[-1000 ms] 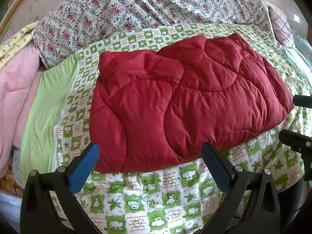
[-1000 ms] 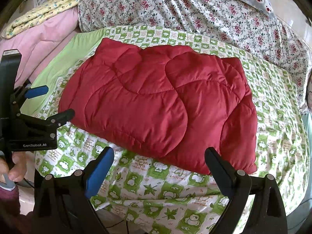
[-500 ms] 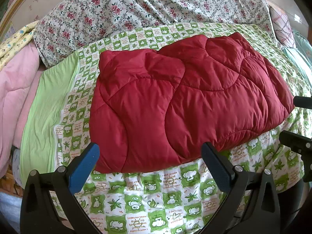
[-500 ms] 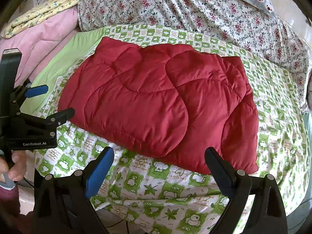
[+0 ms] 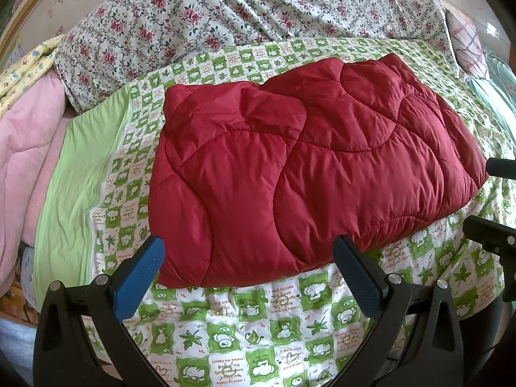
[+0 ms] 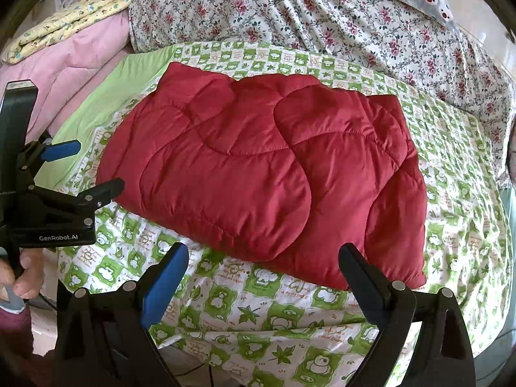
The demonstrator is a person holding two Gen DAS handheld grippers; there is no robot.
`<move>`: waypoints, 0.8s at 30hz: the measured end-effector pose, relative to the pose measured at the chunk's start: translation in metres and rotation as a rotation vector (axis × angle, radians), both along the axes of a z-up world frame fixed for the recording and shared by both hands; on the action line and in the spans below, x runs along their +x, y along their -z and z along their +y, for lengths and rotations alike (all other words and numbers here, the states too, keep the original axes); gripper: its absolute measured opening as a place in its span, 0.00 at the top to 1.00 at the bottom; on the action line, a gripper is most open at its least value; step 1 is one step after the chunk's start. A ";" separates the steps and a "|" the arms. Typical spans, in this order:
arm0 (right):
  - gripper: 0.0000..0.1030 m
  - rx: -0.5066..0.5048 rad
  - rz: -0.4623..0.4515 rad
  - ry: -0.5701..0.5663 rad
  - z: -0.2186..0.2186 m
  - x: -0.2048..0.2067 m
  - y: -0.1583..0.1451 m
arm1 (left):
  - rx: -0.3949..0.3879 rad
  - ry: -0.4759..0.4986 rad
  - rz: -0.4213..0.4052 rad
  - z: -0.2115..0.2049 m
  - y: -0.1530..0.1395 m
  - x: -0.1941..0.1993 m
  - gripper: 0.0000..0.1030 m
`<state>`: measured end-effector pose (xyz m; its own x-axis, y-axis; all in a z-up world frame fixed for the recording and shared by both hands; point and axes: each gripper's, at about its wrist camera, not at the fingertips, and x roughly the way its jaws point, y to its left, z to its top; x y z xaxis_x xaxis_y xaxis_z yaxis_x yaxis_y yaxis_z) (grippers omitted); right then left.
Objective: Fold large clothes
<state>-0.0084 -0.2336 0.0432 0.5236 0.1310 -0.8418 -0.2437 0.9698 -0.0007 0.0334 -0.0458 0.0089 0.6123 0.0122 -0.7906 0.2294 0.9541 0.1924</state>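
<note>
Nothing has shifted since a second ago: both my claws hang where they were, spread wide and empty. Left claw (image 5: pixel 248 262) hovers at the near edge of the folded red quilted coat (image 5: pixel 309 167); right claw (image 6: pixel 262 266) hovers just short of its near-right corner. That coat lies flat on the green checked bedsheet (image 6: pixel 258 319), floral bedding (image 5: pixel 245 9) behind.

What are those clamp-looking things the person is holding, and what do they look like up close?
They are hand-held grippers of black plastic. The left gripper and the right gripper each have two angled fingers with silver bolts and ribbed blue pads. Seen from the right wrist view, the left one's body carries white "GenRobot.AI" lettering. A dark red sleeve shows below the hand holding it.
</note>
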 end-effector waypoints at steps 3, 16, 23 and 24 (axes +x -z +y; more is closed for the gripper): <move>0.08 -0.001 0.002 -0.001 0.000 0.000 0.000 | 0.002 0.001 -0.001 0.000 0.000 0.000 0.00; 0.08 0.000 0.004 -0.002 -0.001 0.001 0.001 | 0.009 0.004 -0.008 0.001 0.001 0.003 0.00; 0.07 -0.001 0.002 -0.003 -0.001 0.002 0.001 | 0.012 0.009 -0.012 -0.001 0.000 0.002 0.00; 0.08 -0.001 0.002 -0.002 -0.001 0.002 0.001 | 0.012 0.010 -0.012 -0.001 0.000 0.002 0.00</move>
